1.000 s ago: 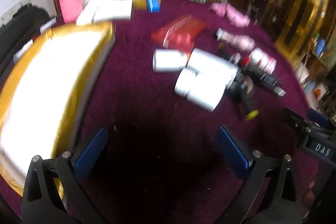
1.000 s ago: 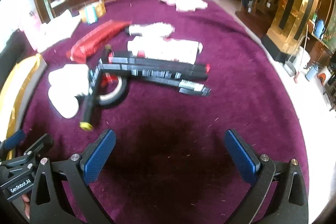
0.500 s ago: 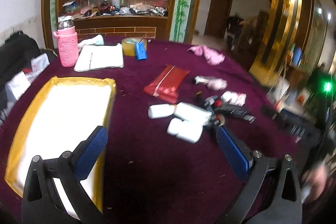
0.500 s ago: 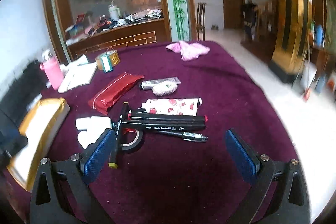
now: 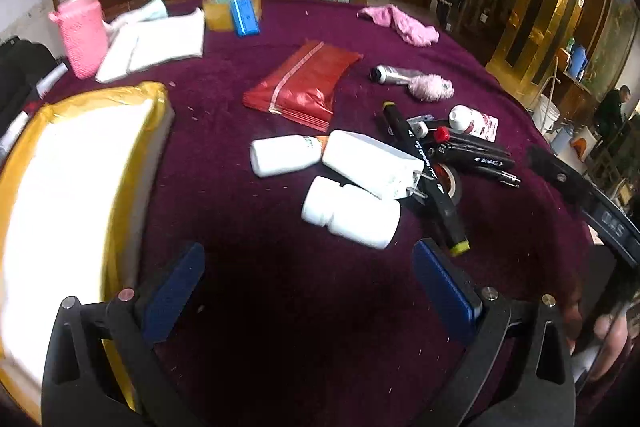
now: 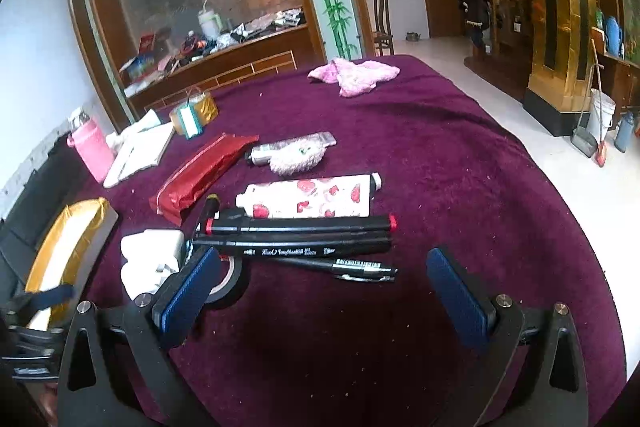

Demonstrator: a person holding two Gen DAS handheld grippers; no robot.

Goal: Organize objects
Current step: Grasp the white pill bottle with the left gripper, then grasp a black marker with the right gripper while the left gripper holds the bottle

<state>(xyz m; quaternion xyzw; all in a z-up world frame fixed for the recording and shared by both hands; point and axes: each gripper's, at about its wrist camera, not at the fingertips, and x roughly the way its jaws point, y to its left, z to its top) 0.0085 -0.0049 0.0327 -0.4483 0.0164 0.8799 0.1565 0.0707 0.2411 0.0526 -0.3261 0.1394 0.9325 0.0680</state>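
Overhead, glass-fronted wooden cabinets (image 6: 208, 15) back the purple tablecloth (image 6: 440, 155).

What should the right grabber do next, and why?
Probably ease the right gripper forward and down over the thin black pen. Both grippers are open and empty, and that pen lies nearest, straight ahead between its fingers, at the front edge of the marker pile.

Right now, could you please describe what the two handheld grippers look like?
Both the left gripper and the right gripper have black, triangular cut-out finger frames with silver bolts, and each finger carries a flat blue rubber pad. The right gripper's body, in the left view, bears white lettering.
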